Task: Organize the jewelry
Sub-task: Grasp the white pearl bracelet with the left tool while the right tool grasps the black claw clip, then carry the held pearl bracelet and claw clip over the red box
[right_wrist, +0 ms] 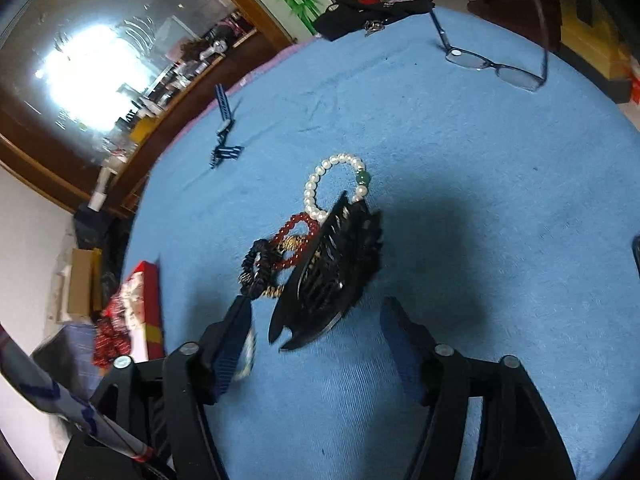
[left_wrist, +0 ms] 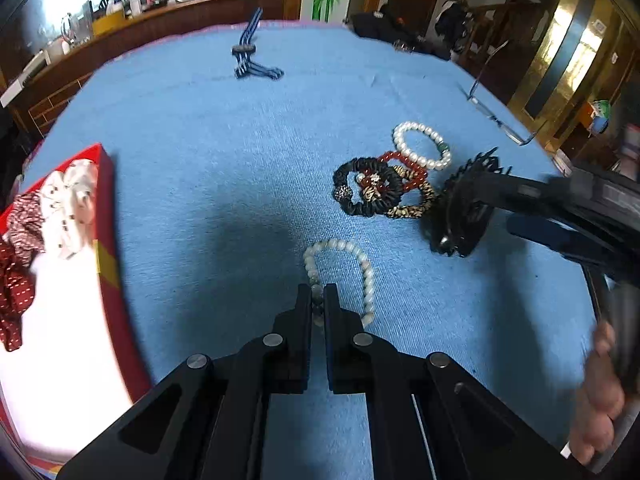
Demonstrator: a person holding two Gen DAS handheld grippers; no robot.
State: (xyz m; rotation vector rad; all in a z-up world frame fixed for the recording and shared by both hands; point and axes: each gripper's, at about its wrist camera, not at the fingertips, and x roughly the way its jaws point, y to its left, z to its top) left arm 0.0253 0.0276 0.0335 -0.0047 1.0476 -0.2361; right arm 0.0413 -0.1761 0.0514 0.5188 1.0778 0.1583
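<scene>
**Inspector:** Surface first. A table under a blue cloth (left_wrist: 240,160), with wooden cabinets and a cluttered shelf behind it. Eyeglasses (right_wrist: 492,66) lie near the far edge, and a dark blue strap (left_wrist: 250,54) lies well apart from everything else.

**Clerk:** And the jewelry?

**Inspector:** A cluster sits mid-table: a white pearl bracelet (left_wrist: 422,146) with one green bead, a red bead bracelet (left_wrist: 404,172) overlapping it, a black scrunchie (left_wrist: 366,192) and a leopard-print hair tie (left_wrist: 416,204), all touching. A large black claw clip (right_wrist: 332,276) lies just beside them, toward the right gripper.

**Clerk:** Left gripper?

**Inspector:** The left gripper (left_wrist: 318,294) has its jaws pressed together on a pale bead bracelet (left_wrist: 344,268), pinching one side of the loop. The rest of the loop rests on the cloth.

**Clerk:** Right gripper?

**Inspector:** The right gripper (right_wrist: 316,312) has its jaws spread wide, one on each side of the claw clip's near end. The pads do not press on it. Part of a hand (left_wrist: 600,392) shows behind it in the left wrist view.

**Clerk:** Storage?

**Inspector:** A red box (left_wrist: 108,240) at the left edge of the table, white inside, holds a red patterned scrunchie (left_wrist: 14,280) and a white dotted one (left_wrist: 70,208).
</scene>
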